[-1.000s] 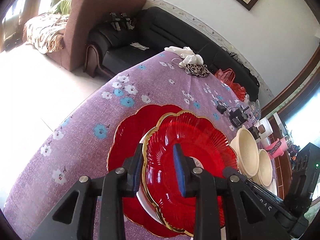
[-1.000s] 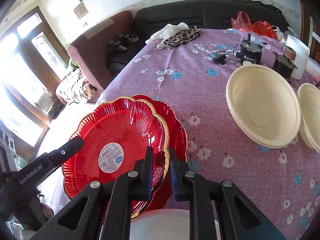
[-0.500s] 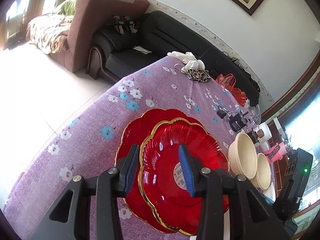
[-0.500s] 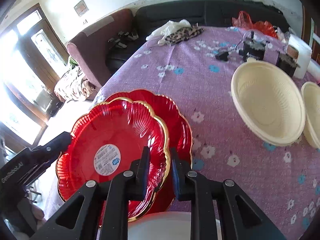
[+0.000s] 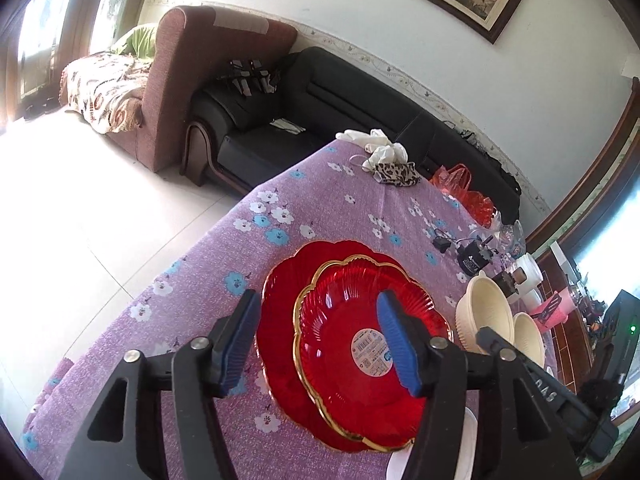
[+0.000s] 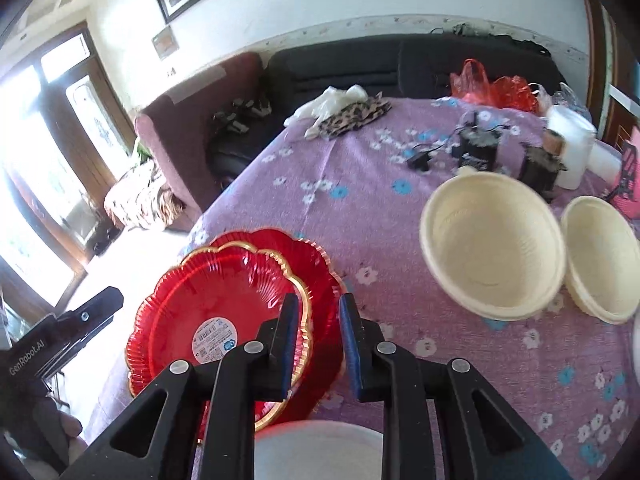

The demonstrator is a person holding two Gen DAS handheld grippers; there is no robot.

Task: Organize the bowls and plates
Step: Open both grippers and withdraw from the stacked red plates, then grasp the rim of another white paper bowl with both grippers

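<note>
— Purple flowered tablecloth [image 5: 344,208] fills both my views, black sofa [image 5: 360,100] behind; where do the plates lie?

— I see the gold-rimmed red fluted plate [image 5: 360,344] resting on the plain red scalloped plate [image 5: 280,320], by the near edge; two cream plastic bowls [image 6: 492,248] stand well apart to their right.

— And my grippers?

— My left gripper [image 5: 320,340] has just been opening, jaws wide, clear above the plates; my right gripper [image 6: 316,340] has just been parting slightly, nothing pinched.
</note>
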